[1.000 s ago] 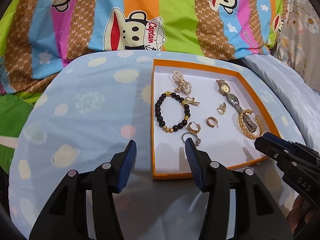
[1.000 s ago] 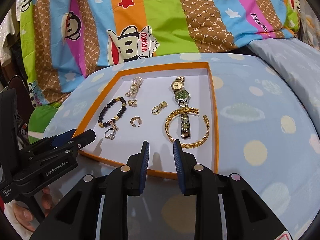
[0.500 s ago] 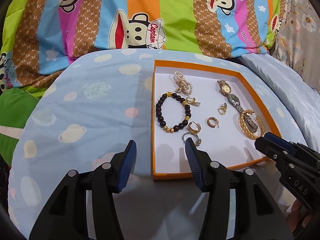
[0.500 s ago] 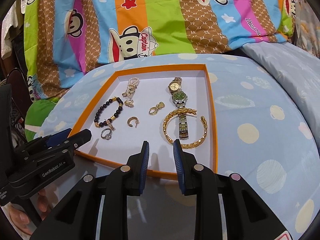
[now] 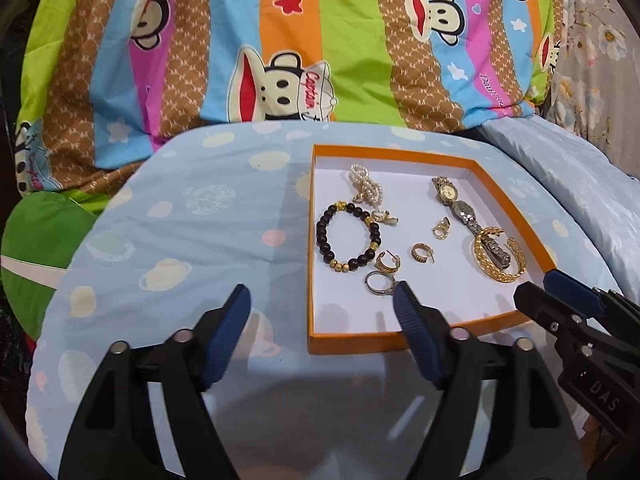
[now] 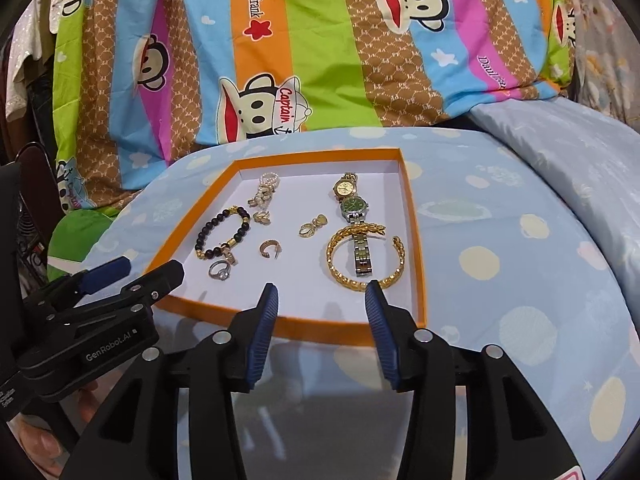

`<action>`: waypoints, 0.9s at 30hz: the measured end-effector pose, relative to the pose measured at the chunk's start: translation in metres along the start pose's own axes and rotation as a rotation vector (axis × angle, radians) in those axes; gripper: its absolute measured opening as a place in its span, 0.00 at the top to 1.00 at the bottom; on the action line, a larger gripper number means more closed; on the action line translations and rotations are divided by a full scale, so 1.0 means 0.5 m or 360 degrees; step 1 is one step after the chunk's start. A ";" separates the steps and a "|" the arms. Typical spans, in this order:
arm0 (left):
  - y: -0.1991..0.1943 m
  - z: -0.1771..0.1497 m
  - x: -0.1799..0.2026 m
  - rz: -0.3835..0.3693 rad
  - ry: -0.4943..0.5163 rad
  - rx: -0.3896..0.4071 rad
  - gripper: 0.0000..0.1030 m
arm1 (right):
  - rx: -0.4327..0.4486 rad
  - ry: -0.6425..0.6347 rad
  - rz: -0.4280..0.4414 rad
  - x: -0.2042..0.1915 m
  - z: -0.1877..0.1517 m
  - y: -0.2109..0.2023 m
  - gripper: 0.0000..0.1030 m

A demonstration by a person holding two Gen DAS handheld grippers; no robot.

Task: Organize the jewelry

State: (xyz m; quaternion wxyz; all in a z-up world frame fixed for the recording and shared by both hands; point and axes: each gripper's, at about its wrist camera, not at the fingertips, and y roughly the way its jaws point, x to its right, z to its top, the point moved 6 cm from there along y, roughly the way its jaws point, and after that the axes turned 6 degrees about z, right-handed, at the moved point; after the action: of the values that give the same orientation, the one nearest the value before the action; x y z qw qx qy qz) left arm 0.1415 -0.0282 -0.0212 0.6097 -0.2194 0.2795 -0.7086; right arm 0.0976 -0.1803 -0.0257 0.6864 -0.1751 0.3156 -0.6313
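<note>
Blue spotted cloth [image 5: 208,216] before striped bedding [image 6: 320,40]; tray [image 6: 412,216] holds two watches, two bracelets; both grippers [image 5: 322,304] [image 6: 322,300] just widened, empty

The left gripper [image 5: 322,304] has just been opening: its jaws stand much wider apart than a second ago, with nothing between them, above the near left corner of the orange tray [image 5: 348,340]. The right gripper [image 6: 322,300] has just been opening as well, from a narrow slit to a clear gap, empty, over the tray's near edge.
</note>
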 end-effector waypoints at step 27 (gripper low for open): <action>-0.076 -0.079 -0.007 0.0236 -0.0041 -0.0048 0.12 | -0.0035 -0.0015 -0.0095 -0.019 -0.080 -0.063 0.21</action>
State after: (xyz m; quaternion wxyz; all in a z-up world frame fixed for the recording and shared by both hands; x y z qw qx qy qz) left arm 0.0882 -0.0161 -0.0255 0.6606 -0.2162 0.2978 -0.6543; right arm 0.0477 -0.1690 -0.0329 0.6669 -0.1948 0.3138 -0.6471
